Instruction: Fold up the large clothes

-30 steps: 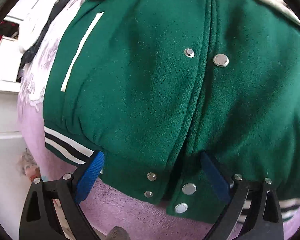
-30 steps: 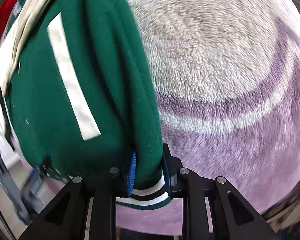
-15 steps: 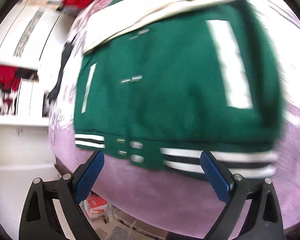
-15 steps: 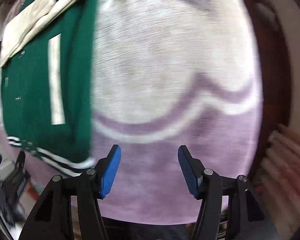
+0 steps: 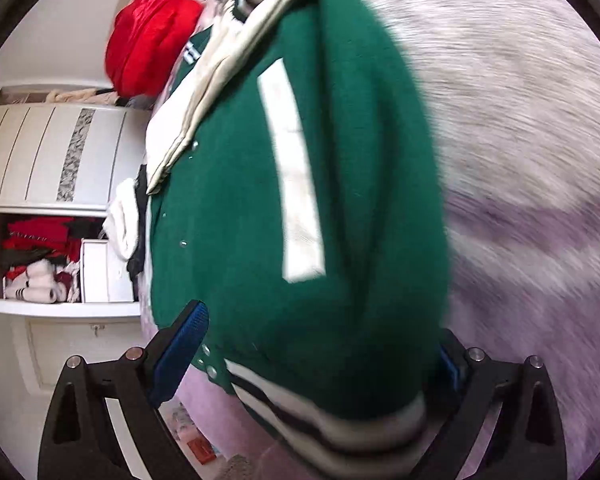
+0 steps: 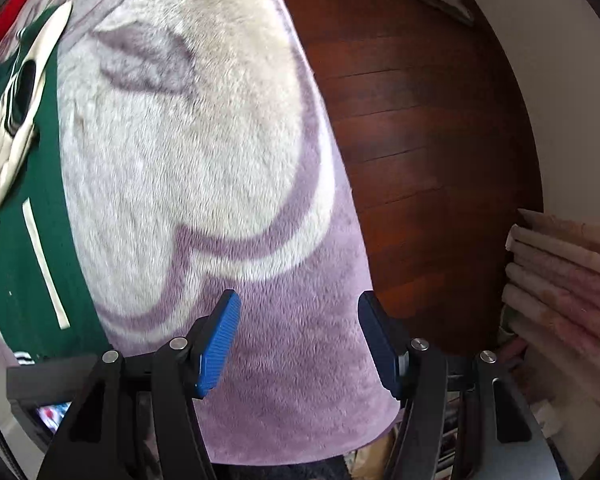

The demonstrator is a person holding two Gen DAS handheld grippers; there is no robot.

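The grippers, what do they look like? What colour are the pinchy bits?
Both look alike. The left gripper and the right gripper each have two black plastic arms with triangle-shaped holes and small round silver bolts. At the tips sit flat blue pads with a bumpy, ribbed face. No cables, sleeves or hands show in either view.

Plush blanket (image 6: pixel 204 184), wood floor (image 6: pixel 420 120), red bundle (image 5: pixel 152 36)
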